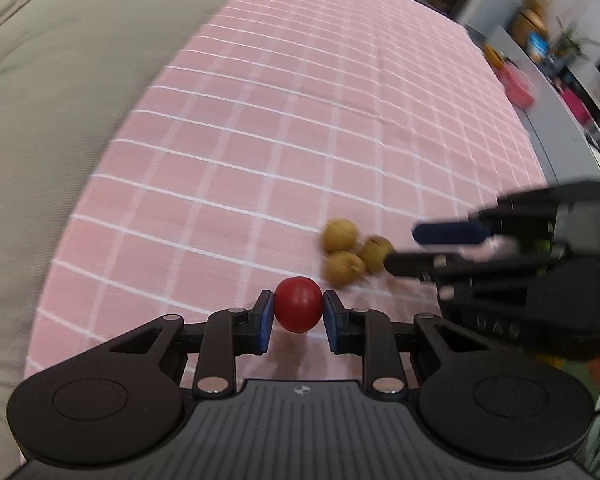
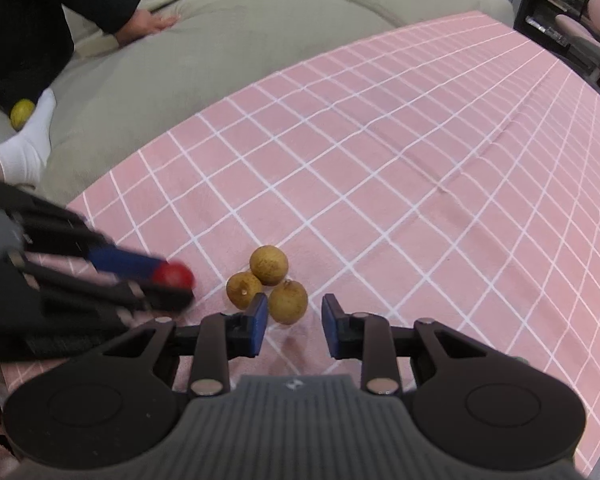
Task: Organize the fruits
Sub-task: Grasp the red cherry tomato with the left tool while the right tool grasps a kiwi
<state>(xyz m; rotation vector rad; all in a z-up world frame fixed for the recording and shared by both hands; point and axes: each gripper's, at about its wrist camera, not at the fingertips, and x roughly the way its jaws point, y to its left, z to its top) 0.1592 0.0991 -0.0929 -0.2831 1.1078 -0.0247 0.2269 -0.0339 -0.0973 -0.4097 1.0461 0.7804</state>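
Observation:
A small red tomato sits clamped between the blue pads of my left gripper, just above the pink checked cloth. The right wrist view shows that gripper at the left, with the tomato at its tip. Three brown longans lie bunched on the cloth. My right gripper hovers over the nearest longan, its jaws a narrow gap apart and pressing on nothing. The left wrist view shows the right gripper beside the longans.
A beige sofa cushion borders the cloth on the far side. On it a person rests a hand and a foot in a white sock, with a yellow fruit beside the sock. A cluttered shelf stands beyond the cloth.

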